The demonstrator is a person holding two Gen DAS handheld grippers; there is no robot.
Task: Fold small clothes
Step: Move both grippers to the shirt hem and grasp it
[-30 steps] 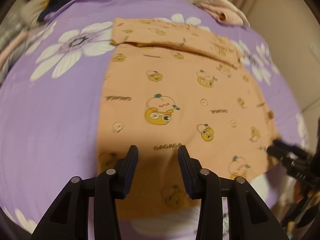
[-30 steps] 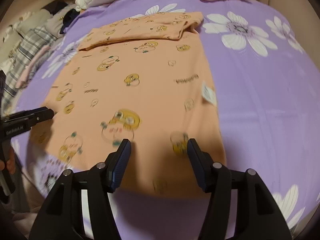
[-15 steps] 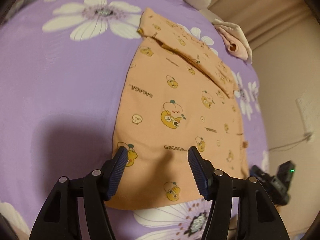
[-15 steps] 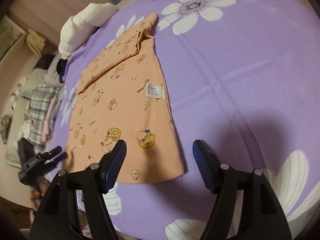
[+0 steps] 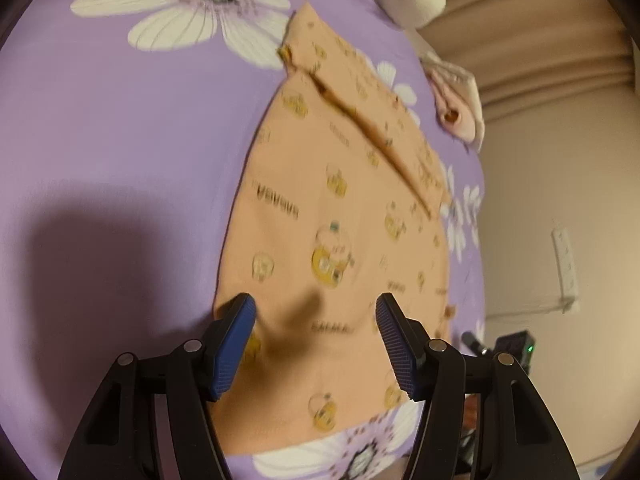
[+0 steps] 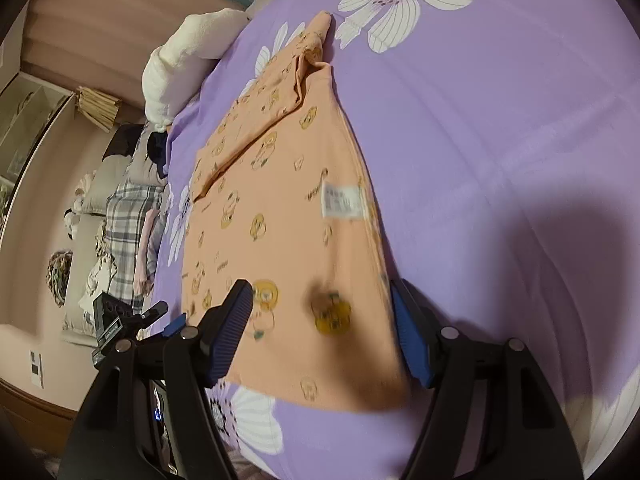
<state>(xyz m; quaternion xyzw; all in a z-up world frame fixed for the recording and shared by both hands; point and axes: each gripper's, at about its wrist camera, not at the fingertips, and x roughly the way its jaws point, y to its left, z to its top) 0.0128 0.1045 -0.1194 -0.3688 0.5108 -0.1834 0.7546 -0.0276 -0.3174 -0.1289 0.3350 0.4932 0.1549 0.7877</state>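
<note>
**Both grippers poised over the near hem of a flat garment**

Left wrist view: the left gripper hangs over the near end of the orange garment, jaws apart, nothing between them; they have just been opening. The garment lies flat on the purple sheet, running from 6 o'clock toward 12 o'clock, with its far end already folded back over itself at about 1 o'clock. The left pad sits above the garment's left edge. The right gripper's tip shows at 4 o'clock, just off the cloth's other side.

Right wrist view: the right gripper likewise stands released and empty, its jaws having just widened, straddling the near right corner of the garment. A white label lies near the right edge at 12 o'clock from the jaws. The left gripper appears at 9 o'clock. A white pillow lies at 11 o'clock.

Handling, as judged: thin printed cloth, light, limp and not fragile; it will sag and crease unless lifted evenly. The near hem corners, one per gripper, look the best places to pinch. Both grippers tilt downward toward the cloth.
</note>
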